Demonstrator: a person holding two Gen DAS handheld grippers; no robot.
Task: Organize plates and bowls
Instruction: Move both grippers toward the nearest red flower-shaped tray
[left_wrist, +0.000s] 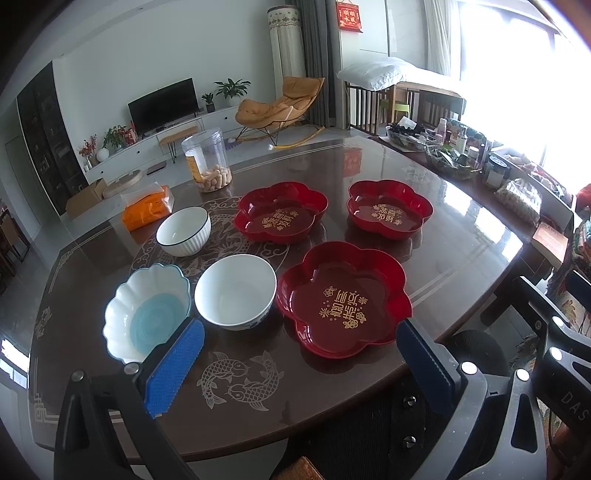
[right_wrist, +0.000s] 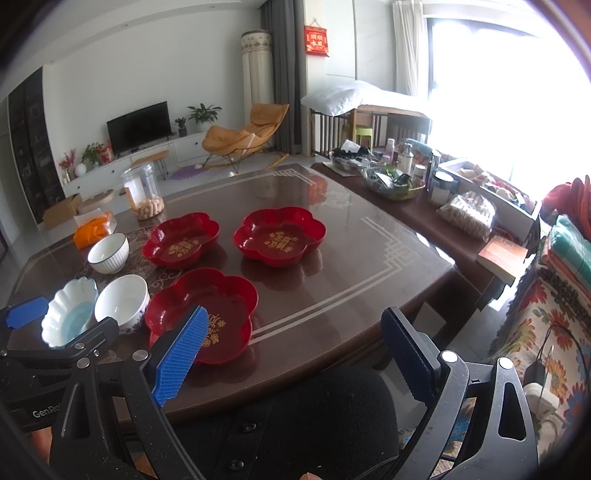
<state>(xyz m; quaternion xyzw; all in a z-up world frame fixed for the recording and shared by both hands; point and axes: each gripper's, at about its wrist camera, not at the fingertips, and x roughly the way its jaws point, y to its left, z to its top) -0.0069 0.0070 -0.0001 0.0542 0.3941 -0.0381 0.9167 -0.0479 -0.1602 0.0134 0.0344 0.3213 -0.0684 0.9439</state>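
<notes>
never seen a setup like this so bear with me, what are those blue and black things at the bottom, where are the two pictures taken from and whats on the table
Those are two-finger grabbing tools, one in each of a person's hands. Each carries a wide-angle camera looking along its fingers, so each picture comes from one tool.

In the left camera's picture you see the left hand-held gripper; in the right camera's, the right hand-held gripper. Both are open and hold nothing.

On the brown table lie three red flower-shaped plates: near, far left, far right. Left of them sit a scalloped bowl with a blue inside, a plain white bowl and a ribbed white bowl. Behind stand a clear jar and an orange pack.
</notes>
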